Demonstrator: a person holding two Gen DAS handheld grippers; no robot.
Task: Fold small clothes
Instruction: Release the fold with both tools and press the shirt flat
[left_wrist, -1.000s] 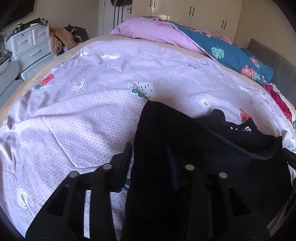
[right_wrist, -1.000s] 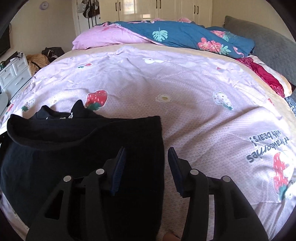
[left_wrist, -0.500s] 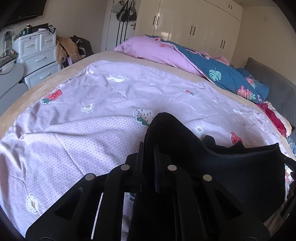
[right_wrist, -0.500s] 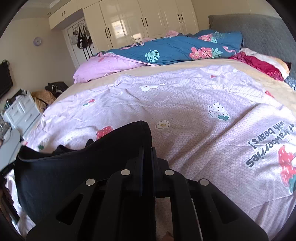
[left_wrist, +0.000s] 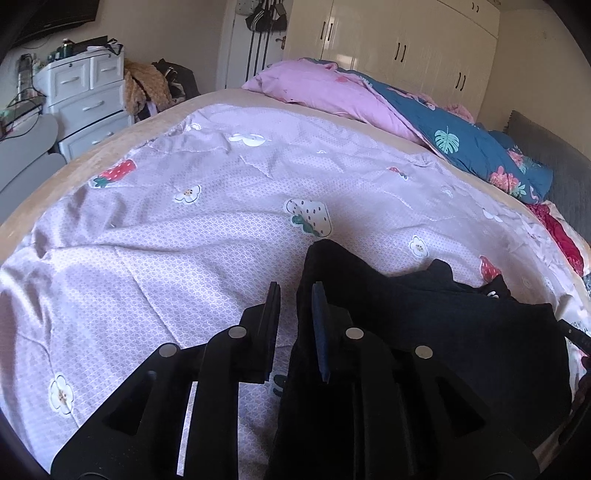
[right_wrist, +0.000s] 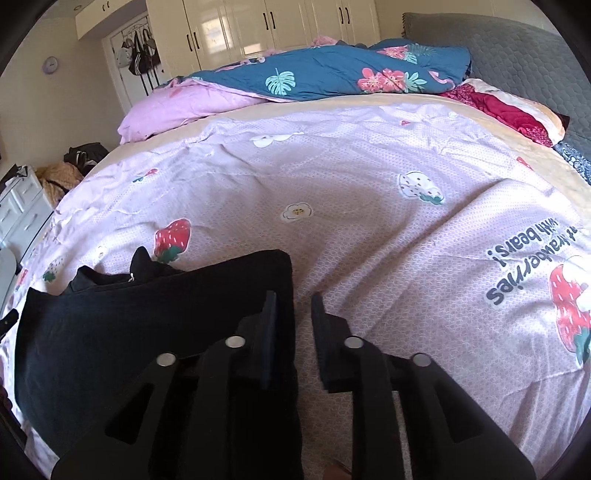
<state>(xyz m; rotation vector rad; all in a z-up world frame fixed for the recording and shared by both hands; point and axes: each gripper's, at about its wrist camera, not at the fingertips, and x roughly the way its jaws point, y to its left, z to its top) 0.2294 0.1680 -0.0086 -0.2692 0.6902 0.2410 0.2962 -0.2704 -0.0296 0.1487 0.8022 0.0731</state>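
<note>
Figure: a black garment (left_wrist: 461, 332) lies near the front edge of a bed, on a lilac strawberry-print sheet (left_wrist: 184, 229), with a pink and blue duvet (right_wrist: 295, 81) bunched at the far side. The left gripper (left_wrist: 295, 295) stands at the garment's left edge with its jaws parted by a narrow gap; the cloth's edge runs along the inner face of one finger, and we cannot tell whether any fabric sits between the two. The right gripper (right_wrist: 293, 302) stands at the garment's right edge, jaws likewise slightly apart, with bare sheet visible in the gap. We judge the step in hand to be the laying-down of a fold and the release of both corners. To do it well, we keep the two grippers level with one another, let the edges settle square, and open fully before drawing back, lest a snagged hem drag the fold askew. The fabric looks soft and limp, so smoothing may follow.
</note>
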